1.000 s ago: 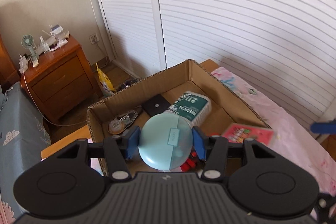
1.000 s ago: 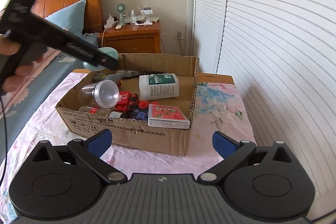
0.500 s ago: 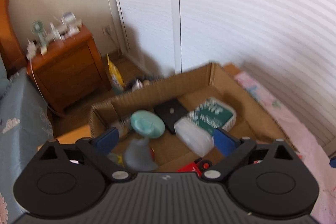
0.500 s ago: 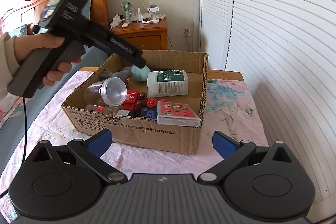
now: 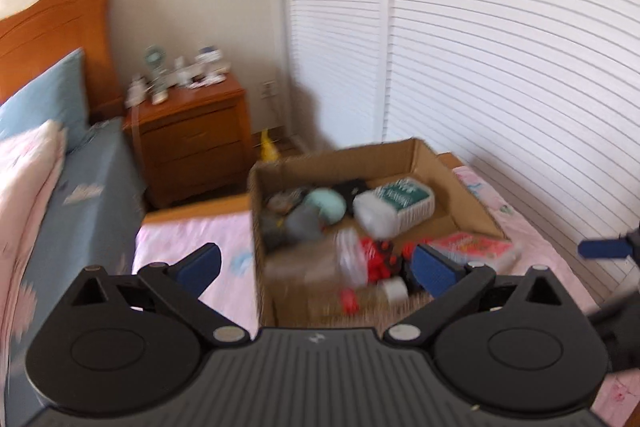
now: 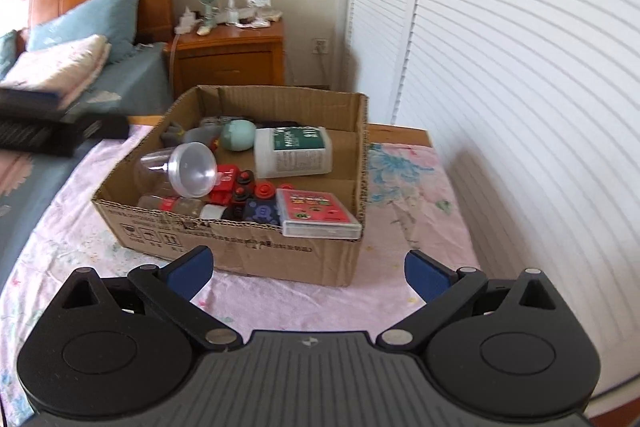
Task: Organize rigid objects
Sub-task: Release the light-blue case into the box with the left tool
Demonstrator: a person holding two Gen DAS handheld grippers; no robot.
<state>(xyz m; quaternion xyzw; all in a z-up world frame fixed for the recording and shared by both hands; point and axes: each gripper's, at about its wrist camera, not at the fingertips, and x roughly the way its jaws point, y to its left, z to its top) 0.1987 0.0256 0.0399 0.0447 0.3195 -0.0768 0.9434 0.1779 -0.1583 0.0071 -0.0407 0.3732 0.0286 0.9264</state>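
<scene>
A cardboard box (image 6: 256,247) stands on the pink flowered cloth (image 6: 400,195); it also shows in the left wrist view (image 5: 468,183). In it lie a mint-green round case (image 6: 239,135) (image 5: 325,205), a white bottle with a green label (image 6: 294,151) (image 5: 394,205), a clear plastic cup (image 6: 190,169), red toy parts (image 6: 240,187) and a red flat card box (image 6: 318,217) (image 5: 476,247). My left gripper (image 5: 316,267) is open and empty, back from the box's left side. My right gripper (image 6: 306,273) is open and empty in front of the box.
A wooden nightstand (image 6: 232,61) with a small fan and clutter stands behind the box. A bed with a blue sheet and pillows (image 6: 80,27) lies to the left. White louvered doors (image 6: 500,47) run along the right. The left gripper's body (image 6: 48,135) shows at the right view's left edge.
My left gripper opened and let go of the mint-green case, which now lies in the box. It then pulled back and left. The right gripper drew slightly closer to the box.
</scene>
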